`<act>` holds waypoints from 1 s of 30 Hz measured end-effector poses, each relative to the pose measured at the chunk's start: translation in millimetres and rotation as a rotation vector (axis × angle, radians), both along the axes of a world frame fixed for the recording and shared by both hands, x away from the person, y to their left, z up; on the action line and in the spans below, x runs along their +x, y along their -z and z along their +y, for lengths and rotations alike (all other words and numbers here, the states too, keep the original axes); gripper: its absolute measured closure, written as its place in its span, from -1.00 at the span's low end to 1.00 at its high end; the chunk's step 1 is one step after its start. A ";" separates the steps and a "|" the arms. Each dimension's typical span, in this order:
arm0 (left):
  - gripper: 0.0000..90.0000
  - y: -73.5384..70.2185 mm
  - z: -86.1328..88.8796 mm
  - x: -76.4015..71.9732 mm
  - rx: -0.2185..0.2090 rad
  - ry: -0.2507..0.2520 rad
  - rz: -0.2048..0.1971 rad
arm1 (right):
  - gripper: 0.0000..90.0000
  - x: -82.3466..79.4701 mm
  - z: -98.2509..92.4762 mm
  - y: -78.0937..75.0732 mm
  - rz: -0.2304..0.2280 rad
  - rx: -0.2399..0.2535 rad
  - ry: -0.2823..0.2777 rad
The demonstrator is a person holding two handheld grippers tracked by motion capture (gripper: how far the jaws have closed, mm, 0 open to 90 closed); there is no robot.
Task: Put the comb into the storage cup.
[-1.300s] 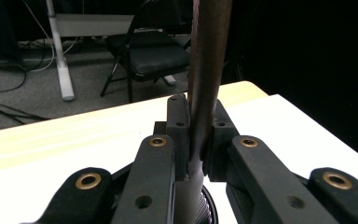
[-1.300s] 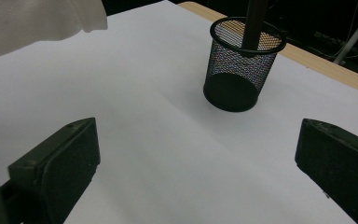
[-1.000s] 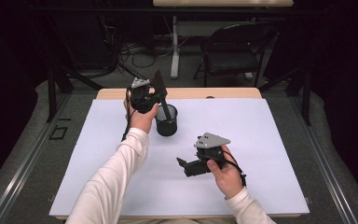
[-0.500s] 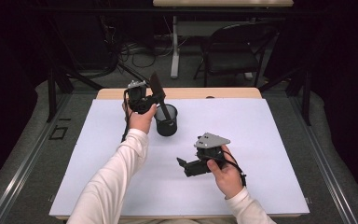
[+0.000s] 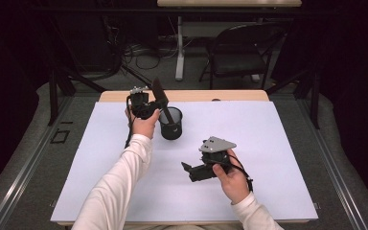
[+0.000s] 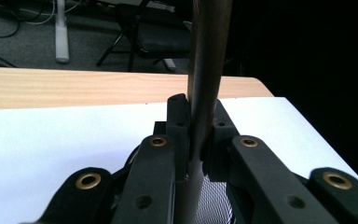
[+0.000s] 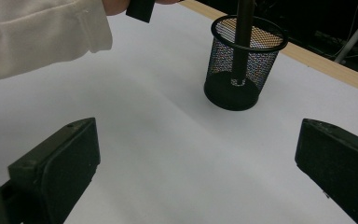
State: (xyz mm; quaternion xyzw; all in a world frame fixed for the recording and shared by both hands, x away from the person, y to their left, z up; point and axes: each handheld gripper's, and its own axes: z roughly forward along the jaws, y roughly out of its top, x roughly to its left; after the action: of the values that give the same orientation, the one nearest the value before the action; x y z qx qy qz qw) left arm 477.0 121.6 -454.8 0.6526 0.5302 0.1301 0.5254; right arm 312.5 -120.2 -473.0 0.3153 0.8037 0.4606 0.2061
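Note:
A black mesh cup (image 5: 171, 125) stands on the white sheet at the back left of centre. A dark long-handled tool (image 5: 158, 94) leans out of it, its lower end inside the cup and its flat end up. My left gripper (image 5: 157, 106) is shut on the tool's handle (image 6: 206, 65) just above the cup's rim, and mesh (image 6: 216, 201) shows below the jaws. My right gripper (image 5: 188, 171) lies low over the sheet to the front right of the cup, open with nothing between its fingers (image 7: 60, 163). From there the cup (image 7: 242, 70) and the handle (image 7: 243, 28) are ahead.
The white sheet (image 5: 268, 143) covers most of the table, with a strip of bare wood (image 5: 196, 96) along the far edge. A white sleeve (image 7: 37, 32) crosses the left side. A folding chair (image 5: 242, 52) and a table leg stand on the floor behind.
My left gripper has shifted slightly to the left with the tool still in it, tilting the tool a little. The right gripper has stayed put.

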 end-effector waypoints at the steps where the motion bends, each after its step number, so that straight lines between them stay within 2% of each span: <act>1: 0.85 1.0 0.2 0.1 0.003 0.002 0.003 | -1.00 0.1 -0.1 0.0 0.000 0.000 0.000; 11: 0.85 11.3 -2.1 1.7 0.005 0.003 0.021 | -1.00 0.0 0.3 0.4 0.001 -0.001 -0.001; 30: 0.85 20.2 -4.8 2.1 0.011 0.004 0.039 | -1.00 0.1 -0.2 0.4 0.001 -0.002 0.000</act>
State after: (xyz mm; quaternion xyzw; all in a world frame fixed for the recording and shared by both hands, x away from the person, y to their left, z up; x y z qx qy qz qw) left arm 479.1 116.8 -474.9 0.6591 0.5382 0.1189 0.5117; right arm 312.6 -120.4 -473.4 0.3153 0.8044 0.4595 0.2061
